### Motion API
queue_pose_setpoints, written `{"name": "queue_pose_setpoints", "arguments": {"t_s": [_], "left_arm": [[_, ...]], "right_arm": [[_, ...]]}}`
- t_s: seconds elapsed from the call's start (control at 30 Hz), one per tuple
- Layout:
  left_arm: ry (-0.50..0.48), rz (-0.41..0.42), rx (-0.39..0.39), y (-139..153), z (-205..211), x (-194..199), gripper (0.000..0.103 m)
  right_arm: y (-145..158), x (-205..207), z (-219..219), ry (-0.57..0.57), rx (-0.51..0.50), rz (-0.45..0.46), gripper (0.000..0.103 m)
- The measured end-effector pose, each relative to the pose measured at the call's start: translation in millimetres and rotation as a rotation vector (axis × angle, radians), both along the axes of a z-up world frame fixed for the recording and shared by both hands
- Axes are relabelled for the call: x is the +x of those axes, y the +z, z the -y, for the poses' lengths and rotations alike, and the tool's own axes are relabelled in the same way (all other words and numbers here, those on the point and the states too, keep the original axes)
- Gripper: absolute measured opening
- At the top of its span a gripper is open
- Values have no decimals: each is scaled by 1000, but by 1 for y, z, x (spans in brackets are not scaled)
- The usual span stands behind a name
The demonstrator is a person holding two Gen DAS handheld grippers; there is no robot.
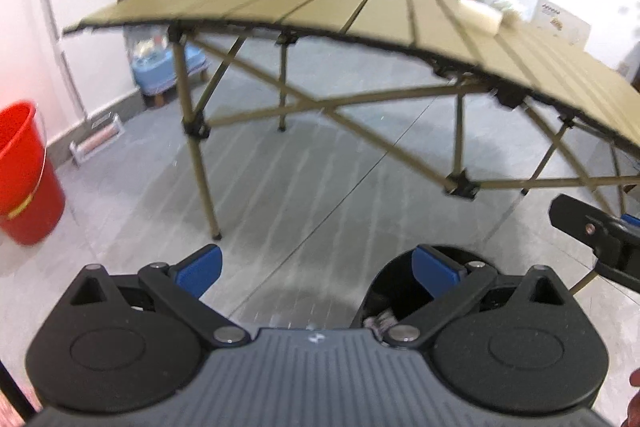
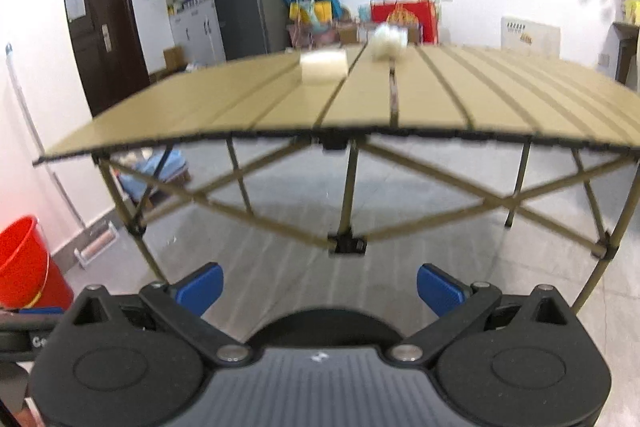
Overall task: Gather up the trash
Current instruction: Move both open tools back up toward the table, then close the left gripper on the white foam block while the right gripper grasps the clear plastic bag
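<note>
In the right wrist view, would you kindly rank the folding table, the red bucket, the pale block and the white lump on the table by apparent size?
1. Folding table, by far the largest.
2. Red bucket, though it is cut off by the frame and nearer the camera.
3. Pale block and white lump: both blurred and look alike, so I would not rank them.

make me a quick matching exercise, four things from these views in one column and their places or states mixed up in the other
Things
1. red bucket
2. pale block
3. crumpled white wad
4. right gripper

Places or states
A. fingers apart, holding nothing
B. on the floor by the left wall
C. on the table, nearer the front edge
D. on the table, farther back

Pairs: 1-B, 2-C, 3-D, 4-A
</note>
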State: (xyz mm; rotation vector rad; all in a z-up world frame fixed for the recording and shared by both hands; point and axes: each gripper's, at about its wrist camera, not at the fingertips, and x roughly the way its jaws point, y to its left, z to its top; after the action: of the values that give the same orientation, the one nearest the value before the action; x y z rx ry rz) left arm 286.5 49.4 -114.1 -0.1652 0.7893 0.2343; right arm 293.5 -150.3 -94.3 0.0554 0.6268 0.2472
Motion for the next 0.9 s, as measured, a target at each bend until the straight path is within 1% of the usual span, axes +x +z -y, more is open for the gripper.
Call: {"name": "queue_pose_setpoints", "arguments": {"t_s": [0.17,0.3,0.43,0.6,0.77,0.9], "left_arm": [[-45,70,44,28,15,11,103],[-81,106,63,47,26,26,103],[-98,146,67,64,35,44,103],[-110,174,43,83,44,79,103],[-101,221,44,103,51,118,103],[-101,223,30,114,56,153,103]], "right_arm": [[21,9,15,-35,22,43,103],[39,18,27,-63,31,99,103],[52,34,42,-88,59,131,103],[70,56,57,-109,73,179,103],[91,81,64,-116,54,250,103],[103,107,72,-131,63,288,103]]}}
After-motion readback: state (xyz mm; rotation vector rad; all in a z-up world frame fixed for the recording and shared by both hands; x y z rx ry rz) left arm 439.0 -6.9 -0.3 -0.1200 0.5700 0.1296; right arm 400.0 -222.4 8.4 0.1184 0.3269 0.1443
